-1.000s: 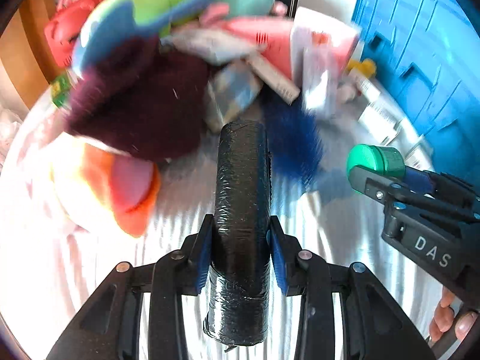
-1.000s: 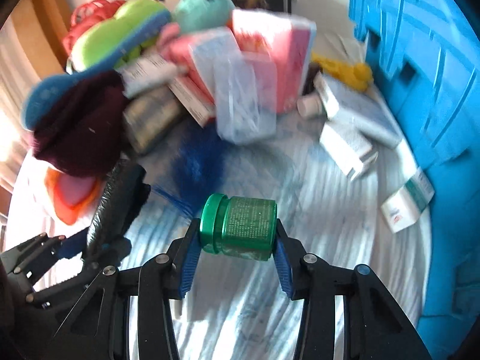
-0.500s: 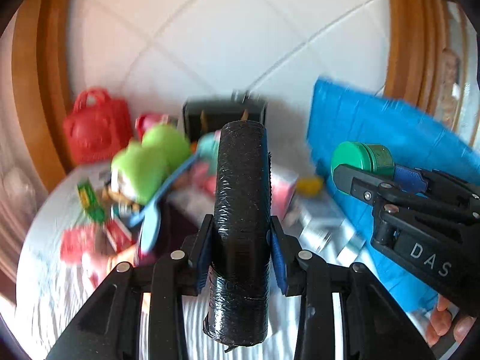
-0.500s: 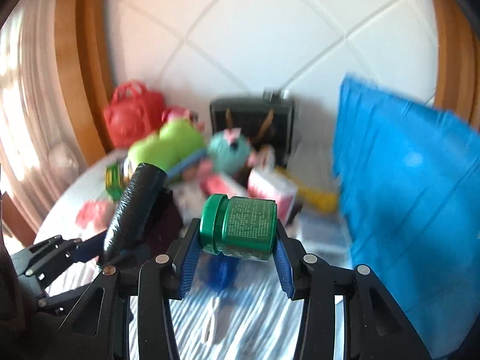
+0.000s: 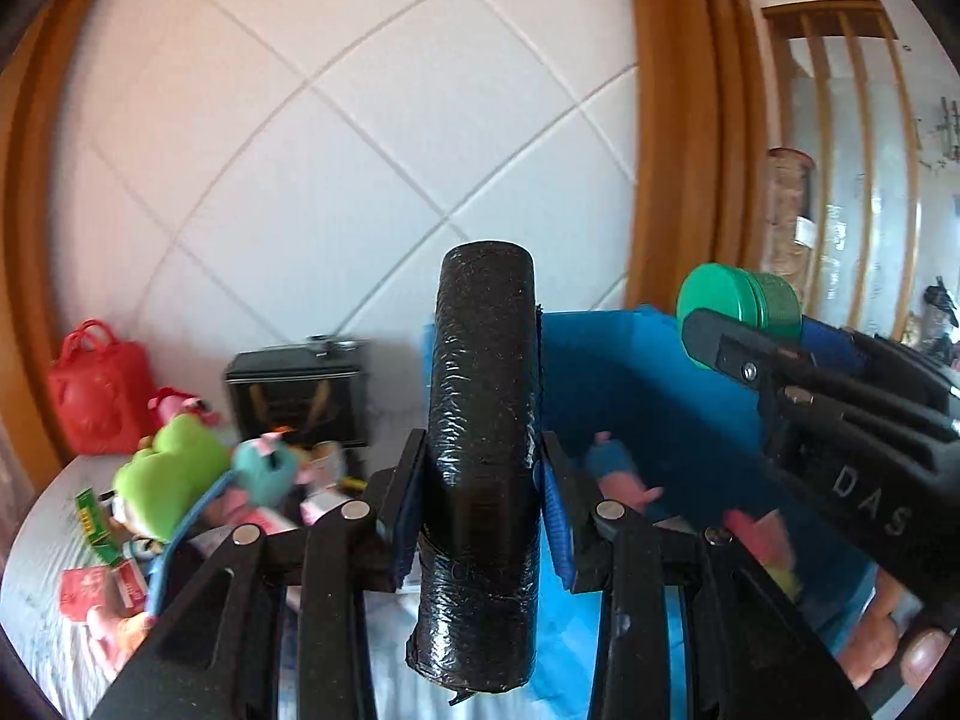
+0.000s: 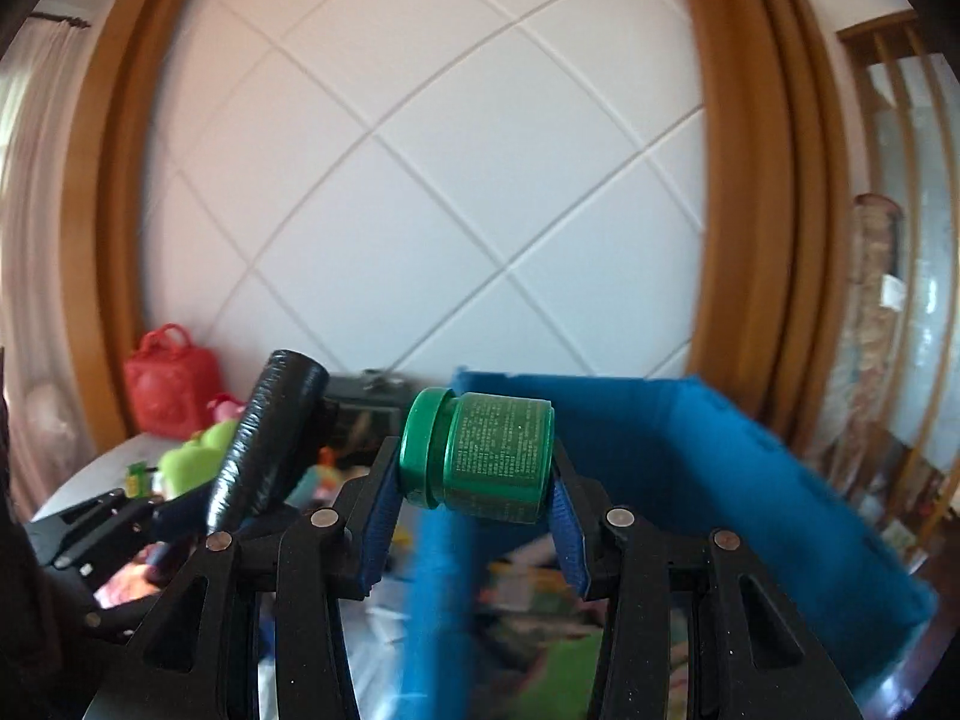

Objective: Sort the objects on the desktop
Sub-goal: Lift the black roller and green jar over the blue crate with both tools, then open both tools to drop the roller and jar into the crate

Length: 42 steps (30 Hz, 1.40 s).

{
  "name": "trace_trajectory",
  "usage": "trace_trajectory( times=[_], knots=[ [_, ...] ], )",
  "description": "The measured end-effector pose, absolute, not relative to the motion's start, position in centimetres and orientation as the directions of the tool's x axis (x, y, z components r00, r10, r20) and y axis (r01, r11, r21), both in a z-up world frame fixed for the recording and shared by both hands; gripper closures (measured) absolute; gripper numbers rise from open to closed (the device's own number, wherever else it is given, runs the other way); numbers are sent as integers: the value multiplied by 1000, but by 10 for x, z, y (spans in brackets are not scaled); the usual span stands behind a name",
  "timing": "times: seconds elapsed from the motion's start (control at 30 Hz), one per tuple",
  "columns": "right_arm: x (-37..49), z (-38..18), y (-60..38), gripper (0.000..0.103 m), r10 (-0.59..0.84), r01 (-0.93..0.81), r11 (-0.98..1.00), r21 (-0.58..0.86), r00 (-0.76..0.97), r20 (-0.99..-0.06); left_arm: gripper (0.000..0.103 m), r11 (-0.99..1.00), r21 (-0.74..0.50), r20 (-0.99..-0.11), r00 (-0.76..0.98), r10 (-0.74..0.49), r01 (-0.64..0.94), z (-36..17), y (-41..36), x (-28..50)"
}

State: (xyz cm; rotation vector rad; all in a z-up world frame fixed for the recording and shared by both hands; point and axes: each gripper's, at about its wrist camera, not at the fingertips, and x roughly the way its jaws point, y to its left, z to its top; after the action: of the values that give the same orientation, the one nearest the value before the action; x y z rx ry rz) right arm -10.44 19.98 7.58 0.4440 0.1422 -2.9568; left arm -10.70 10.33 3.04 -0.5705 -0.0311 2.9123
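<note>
Item 1: black plastic-wrapped roll (image 5: 483, 468), clamped between the pads of the left gripper (image 5: 480, 516), held above the table edge before the blue bin (image 5: 606, 372). Long axis runs forward along the fingers, far end tilted up.

Item 2: green lidded jar (image 6: 480, 456), clamped in the right gripper (image 6: 474, 516), over the bin's near wall. Lying on its side, axis crosswise, lid to the left.

Progress: partial. Bin already holds some things; two items lifted, not yet dropped. Plush toys (image 5: 180, 468), red bag (image 5: 99, 384) and small boxes remain unsorted on the table (image 5: 42, 540).
</note>
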Motion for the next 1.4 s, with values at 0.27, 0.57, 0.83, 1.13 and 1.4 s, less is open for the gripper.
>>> trace_trajectory(
  times=[0.27, 0.57, 0.83, 1.13, 1.4],
  knots=[
    [-121, 79, 290, 59, -19, 54, -993, -109, -953, -303, 69, -979, -62, -450, -870, 201, -194, 38, 191, -121],
    [-126, 43, 343, 59, 6, 43, -993, -110, -912, -410, 69, -980, -37, -572, -800, 182, -197, 13, 248, -127],
    [-133, 3, 383, 59, 19, 41, -994, -104, -858, -513, 69, -979, -44, -649, -739, 180, -200, -11, 268, -128],
    [-129, -21, 409, 59, 49, 3, -996, -91, -823, -566, 69, -981, -22, -671, -724, 157, -192, -24, 274, -123],
    [-126, -31, 414, 59, 62, -7, -995, -96, -806, -589, 67, -982, 8, -675, -725, 132, -187, -25, 278, -124]
  ],
)
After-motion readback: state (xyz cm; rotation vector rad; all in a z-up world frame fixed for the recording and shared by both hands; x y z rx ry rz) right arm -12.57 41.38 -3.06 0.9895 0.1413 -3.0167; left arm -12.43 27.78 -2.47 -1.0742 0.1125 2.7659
